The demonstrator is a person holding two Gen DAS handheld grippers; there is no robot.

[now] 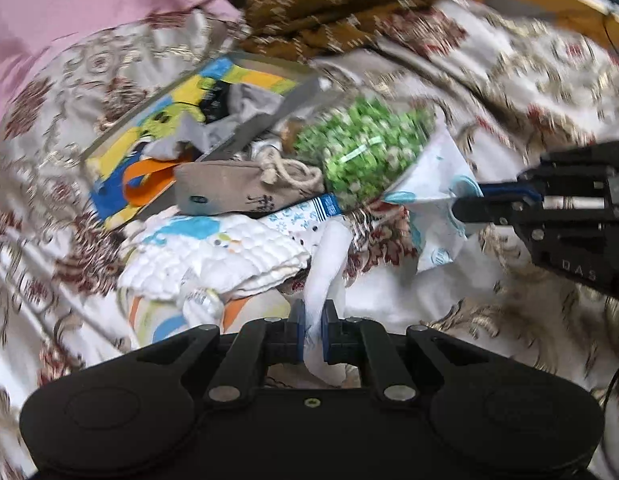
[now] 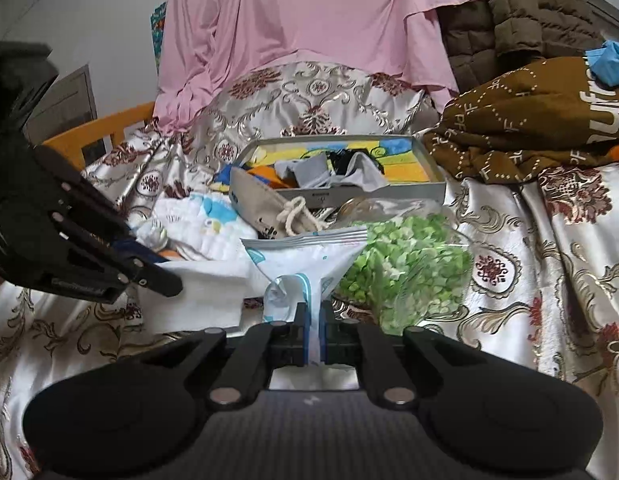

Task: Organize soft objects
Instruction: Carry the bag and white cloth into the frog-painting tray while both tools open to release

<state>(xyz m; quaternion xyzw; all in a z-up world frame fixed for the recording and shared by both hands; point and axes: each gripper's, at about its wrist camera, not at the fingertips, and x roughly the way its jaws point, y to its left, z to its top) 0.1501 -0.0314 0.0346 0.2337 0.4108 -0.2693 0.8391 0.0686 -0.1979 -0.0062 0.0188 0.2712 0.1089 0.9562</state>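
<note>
White printed cloth (image 1: 437,204), lifted over the bed (image 1: 549,92) in front of the clutter: left gripper (image 1: 312,334) fingers closed on one twisted end, right gripper (image 2: 315,334) pinching the other; long axis spans between them.

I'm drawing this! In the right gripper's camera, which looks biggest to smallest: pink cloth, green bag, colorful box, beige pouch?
1. pink cloth
2. green bag and colorful box look about alike; the bag is nearer, so unsure
3. beige pouch
</note>
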